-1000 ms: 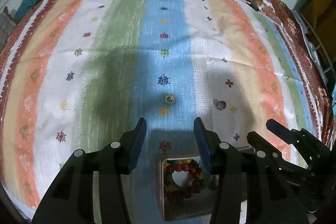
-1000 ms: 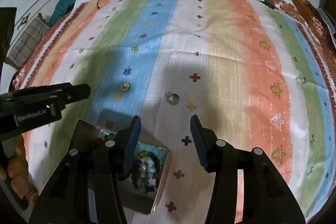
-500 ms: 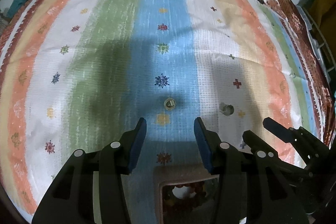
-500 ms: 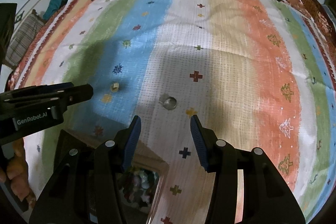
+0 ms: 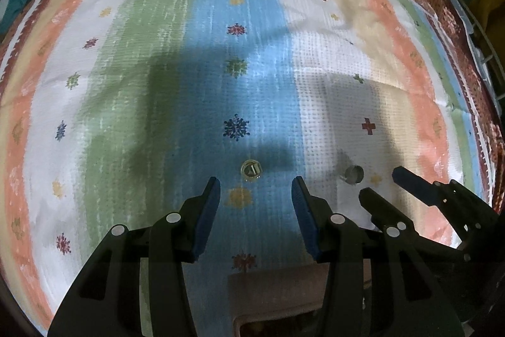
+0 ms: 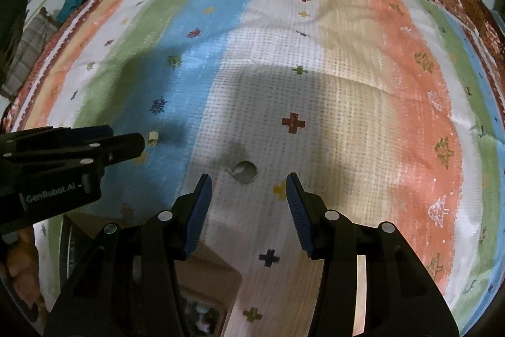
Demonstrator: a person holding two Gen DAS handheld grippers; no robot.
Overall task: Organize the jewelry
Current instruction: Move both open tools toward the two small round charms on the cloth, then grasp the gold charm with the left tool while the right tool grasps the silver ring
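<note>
Both hand-held grippers point steeply down over the striped cloth [image 5: 132,59], side by side. The left hand-held gripper [image 5: 255,193] stands half open and empty, a gold ring [image 5: 251,170] lying just beyond its tips on the blue stripe. The right hand-held gripper [image 6: 246,190], likewise parted and empty, hangs just short of a silver ring [image 6: 245,172] on the white stripe.

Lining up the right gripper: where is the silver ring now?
In the right wrist view the silver ring lies on the white stripe just ahead of the open right gripper, right of the gold ring.
</note>
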